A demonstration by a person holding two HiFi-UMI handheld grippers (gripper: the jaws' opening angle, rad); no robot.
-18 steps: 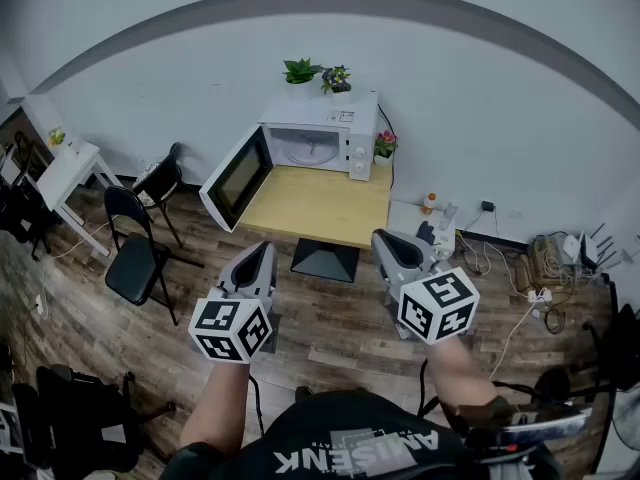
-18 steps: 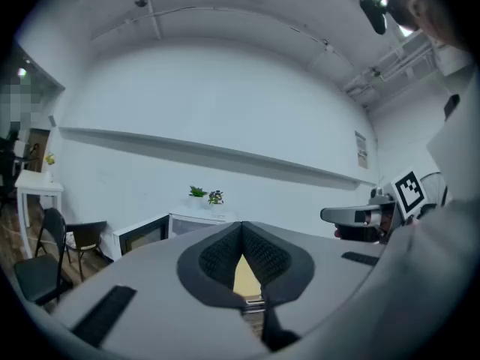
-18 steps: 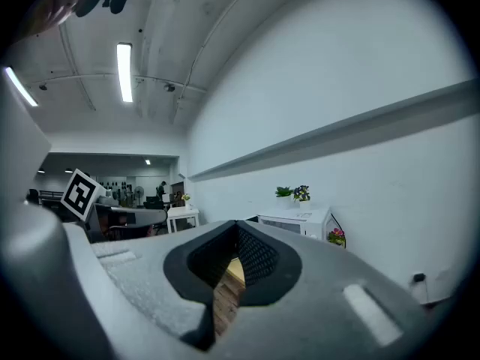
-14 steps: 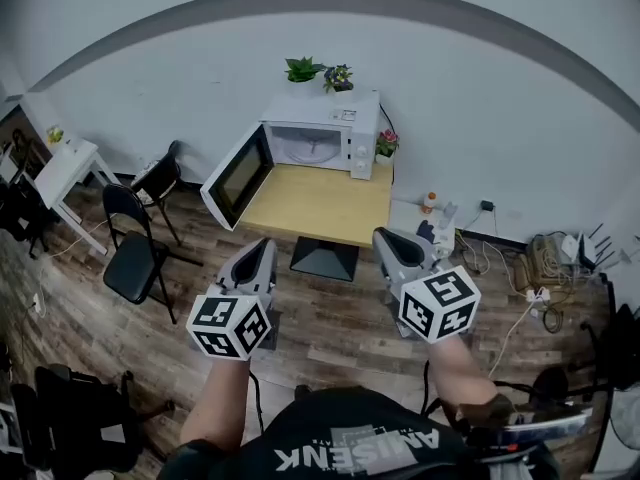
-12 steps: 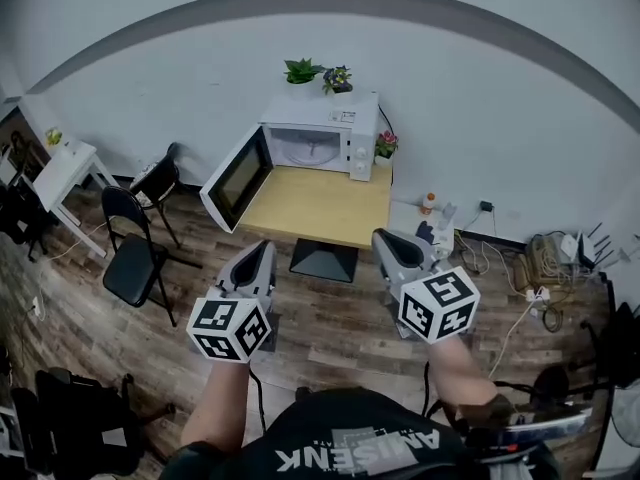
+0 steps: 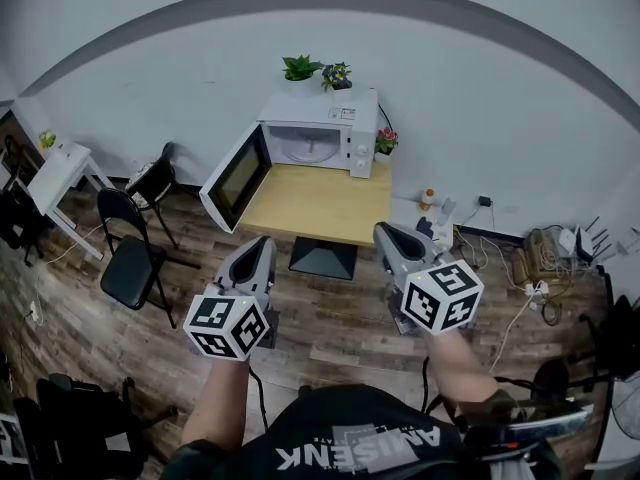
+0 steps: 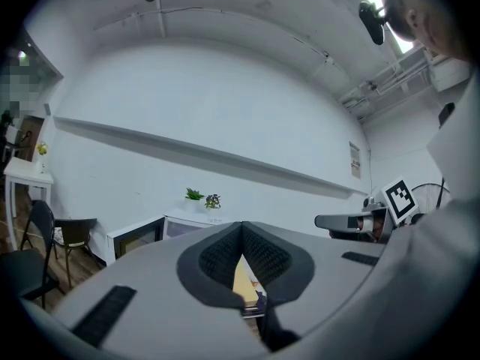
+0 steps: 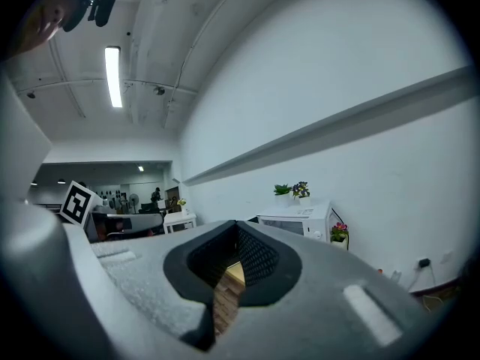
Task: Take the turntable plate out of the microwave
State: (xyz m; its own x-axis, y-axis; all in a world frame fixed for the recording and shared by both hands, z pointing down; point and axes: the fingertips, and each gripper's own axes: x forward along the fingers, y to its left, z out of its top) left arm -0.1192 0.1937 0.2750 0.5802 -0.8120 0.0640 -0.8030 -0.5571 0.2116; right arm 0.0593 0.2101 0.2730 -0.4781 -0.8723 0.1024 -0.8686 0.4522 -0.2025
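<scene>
Wood floor [image 6: 335,328] and white wall [image 6: 180,88] surround the counter [image 6: 320,208], where the microwave [image 6: 358,138] stands, door [image 6: 237,178] open. Left gripper [image 6: 260,248] and right gripper [image 6: 388,236] hover well apart from it, jaws together, empty

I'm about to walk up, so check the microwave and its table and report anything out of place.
Nothing looks spilled or damaged. The microwave door hangs wide open, swung out past the left edge of the wooden table. Loose cables lie tangled on the floor by the wall at right.
</scene>
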